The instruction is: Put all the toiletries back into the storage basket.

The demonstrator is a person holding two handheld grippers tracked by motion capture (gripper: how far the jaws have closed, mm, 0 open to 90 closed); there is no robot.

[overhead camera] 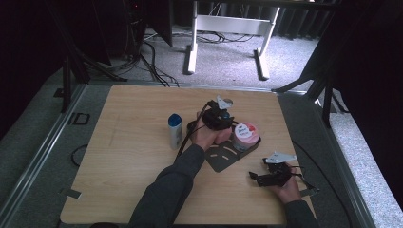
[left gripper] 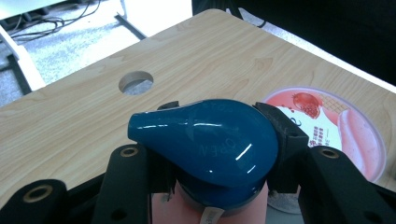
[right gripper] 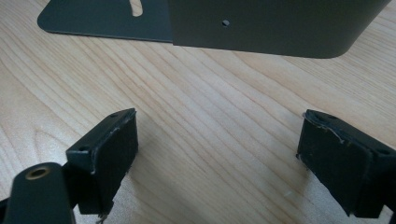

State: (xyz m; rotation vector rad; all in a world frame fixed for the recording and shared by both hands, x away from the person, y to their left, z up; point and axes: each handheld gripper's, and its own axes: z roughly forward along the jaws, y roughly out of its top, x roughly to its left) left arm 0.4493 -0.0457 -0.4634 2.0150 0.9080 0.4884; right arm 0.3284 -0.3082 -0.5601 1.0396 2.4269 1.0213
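My left gripper [left gripper: 219,109] is shut on a bottle, its pads pressing both sides of the glossy blue cap [left gripper: 205,140]; the pink body shows below the cap. In the high view the left gripper [overhead camera: 219,116] sits right of the table's middle, just left of a round pink tub [overhead camera: 245,135] with a printed lid [left gripper: 327,126]. The tub stands on a dark metal bracket [overhead camera: 222,159]. My right gripper [overhead camera: 266,176] rests near the front right of the table, open. Its jaws [right gripper: 217,158] stand wide apart over bare wood, facing the bracket [right gripper: 261,28].
A white bottle with a blue cap [overhead camera: 175,130] stands upright left of my left hand. A round hole [left gripper: 135,82] is cut in the wooden table [overhead camera: 133,109] near its far edge. Cables and a white desk frame [overhead camera: 228,28] lie on the floor beyond.
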